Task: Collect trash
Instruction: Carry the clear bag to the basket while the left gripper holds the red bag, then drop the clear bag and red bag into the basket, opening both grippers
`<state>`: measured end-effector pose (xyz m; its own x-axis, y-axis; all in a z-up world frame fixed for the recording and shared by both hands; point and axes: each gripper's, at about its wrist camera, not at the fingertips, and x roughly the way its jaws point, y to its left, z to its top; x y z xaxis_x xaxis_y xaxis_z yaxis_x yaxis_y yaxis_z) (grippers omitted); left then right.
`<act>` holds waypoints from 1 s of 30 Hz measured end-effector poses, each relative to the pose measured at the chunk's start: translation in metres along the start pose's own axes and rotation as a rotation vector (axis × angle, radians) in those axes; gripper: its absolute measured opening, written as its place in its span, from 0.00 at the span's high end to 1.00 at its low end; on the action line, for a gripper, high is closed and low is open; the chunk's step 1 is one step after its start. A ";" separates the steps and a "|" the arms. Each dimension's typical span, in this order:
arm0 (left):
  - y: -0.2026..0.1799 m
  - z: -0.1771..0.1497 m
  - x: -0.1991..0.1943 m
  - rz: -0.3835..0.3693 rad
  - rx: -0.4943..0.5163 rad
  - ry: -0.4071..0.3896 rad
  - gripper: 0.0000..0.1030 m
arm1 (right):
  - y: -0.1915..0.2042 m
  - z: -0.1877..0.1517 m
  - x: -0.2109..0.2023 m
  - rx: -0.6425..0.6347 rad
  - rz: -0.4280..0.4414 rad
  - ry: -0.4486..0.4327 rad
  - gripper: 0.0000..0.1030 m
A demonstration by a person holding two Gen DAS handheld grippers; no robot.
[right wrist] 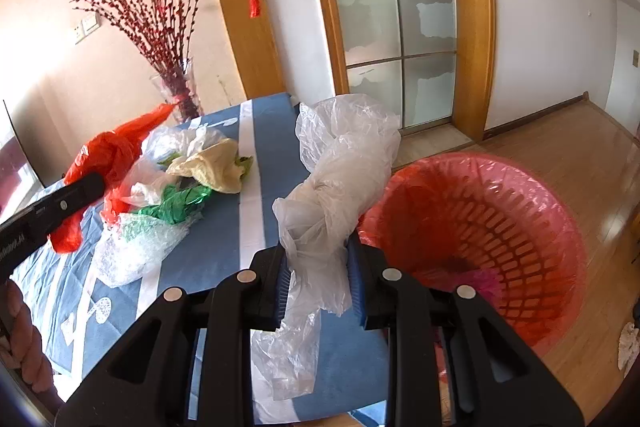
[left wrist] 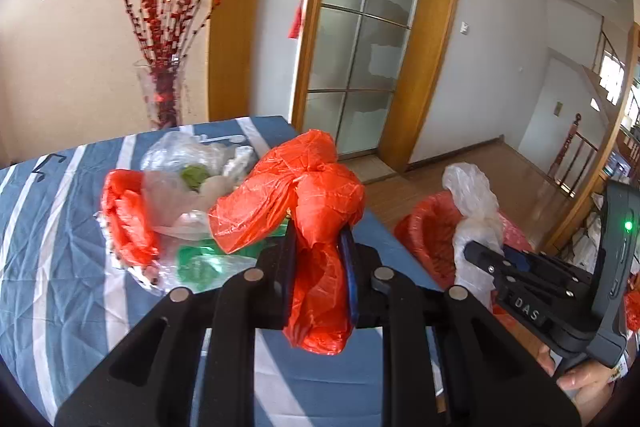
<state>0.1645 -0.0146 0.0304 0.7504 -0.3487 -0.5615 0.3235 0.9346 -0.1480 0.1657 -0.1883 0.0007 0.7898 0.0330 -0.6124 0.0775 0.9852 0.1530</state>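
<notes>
My left gripper is shut on an orange plastic bag, held above the blue striped tablecloth. My right gripper is shut on a crumpled clear plastic bag near the table's right edge, beside the pink lined laundry-style bin on the floor. From the left wrist view the right gripper shows with the clear bag over the bin. From the right wrist view the left gripper's fingers show at far left with the orange bag.
More trash lies on the table: another orange bag, clear bags, green plastic, a yellowish bag. A glass vase of red branches stands at the table's far edge. Wooden floor and a glass-paned door lie beyond.
</notes>
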 end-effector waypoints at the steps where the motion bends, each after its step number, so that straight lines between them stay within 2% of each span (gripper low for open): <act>1: -0.003 0.000 0.001 -0.007 0.005 0.001 0.80 | -0.002 0.001 -0.001 0.001 -0.003 -0.003 0.75; 30: -0.114 -0.003 0.043 -0.224 0.118 0.063 0.80 | -0.094 0.012 -0.039 0.068 -0.159 -0.071 0.75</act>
<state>0.1581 -0.1363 0.0205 0.6162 -0.5374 -0.5758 0.5450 0.8187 -0.1808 0.1352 -0.2840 0.0193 0.8052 -0.1366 -0.5770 0.2439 0.9633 0.1123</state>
